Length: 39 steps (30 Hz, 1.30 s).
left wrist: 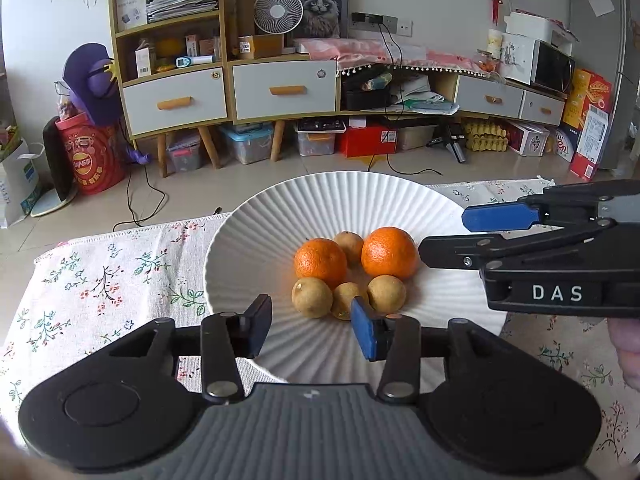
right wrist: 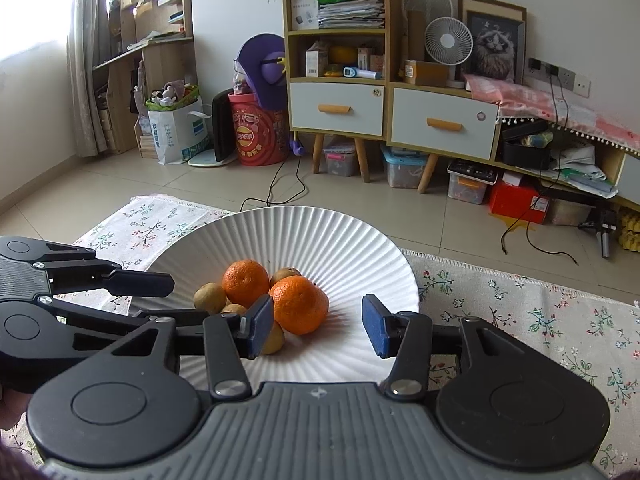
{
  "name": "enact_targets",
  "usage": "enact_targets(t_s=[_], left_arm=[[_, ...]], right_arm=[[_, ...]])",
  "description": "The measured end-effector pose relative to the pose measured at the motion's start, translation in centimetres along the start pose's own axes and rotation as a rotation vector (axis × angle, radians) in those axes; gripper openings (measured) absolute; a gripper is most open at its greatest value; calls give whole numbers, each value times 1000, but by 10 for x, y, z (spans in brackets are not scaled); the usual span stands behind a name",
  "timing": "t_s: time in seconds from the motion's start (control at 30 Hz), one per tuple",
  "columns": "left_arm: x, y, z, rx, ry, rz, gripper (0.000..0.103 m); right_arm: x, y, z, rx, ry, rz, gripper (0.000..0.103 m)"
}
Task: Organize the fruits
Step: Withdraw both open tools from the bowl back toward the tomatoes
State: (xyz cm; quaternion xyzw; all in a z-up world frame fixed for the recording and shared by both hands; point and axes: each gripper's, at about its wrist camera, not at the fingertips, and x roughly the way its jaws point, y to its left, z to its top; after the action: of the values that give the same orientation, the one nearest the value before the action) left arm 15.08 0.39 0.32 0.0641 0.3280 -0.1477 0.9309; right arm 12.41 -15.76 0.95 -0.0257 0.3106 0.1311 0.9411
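Fruit sits heaped in the middle of a white ribbed plate on a table covered by a floral cloth. Two oranges and four small brownish round fruits make up the heap, all touching or nearly touching one another.

From the left wrist view, the left gripper hangs over the near rim of the plate with its fingers parted to a moderate gap and nothing between them. Just beyond the fingertips lie three of the brown fruits in a row: one ahead of the gap toward the left finger, one partly hidden behind the right finger's blue pad, one just past that pad. Behind them stand the left orange and the right orange, with a fourth brown fruit wedged between and beyond them.

The right gripper reaches in from the other side of the plate; in the left wrist view it shows side-on, its tip close beside the right orange, though contact cannot be told. In its own view the fingers are likewise moderately apart and hold nothing. That orange sits just ahead of its left finger, inside the gap's left half, and a brown fruit peeks from behind that finger's pad. The right half of the gap looks onto bare plate.
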Motion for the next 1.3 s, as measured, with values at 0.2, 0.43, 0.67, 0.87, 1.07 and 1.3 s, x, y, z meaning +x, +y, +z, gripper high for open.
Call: enact_targets(t_s=[0.2,0.43,0.67,0.87,1.07,1.3], left_arm=[[-17,0,-2,3,0,7,45],[-36,-2,-9,12,19,17,53],[-50,-4,-17,12,38,12,65],[-61,-6,-25,10,51,13,84],[-73,-7,-32,-4,57,21,95],[-83,-7,-43,-18,108,29,95]], right_arm=[[-14,0,-3,20,-3,-16,53],[-34,2,-10,39,-5,-15,68],[-50,4,-18,69,12,-18,79],[-60,7,-27,85,35,-13,89],[-72,11,-32,103,41,-14,99],[-79,18,-40,110,44,-22,102]])
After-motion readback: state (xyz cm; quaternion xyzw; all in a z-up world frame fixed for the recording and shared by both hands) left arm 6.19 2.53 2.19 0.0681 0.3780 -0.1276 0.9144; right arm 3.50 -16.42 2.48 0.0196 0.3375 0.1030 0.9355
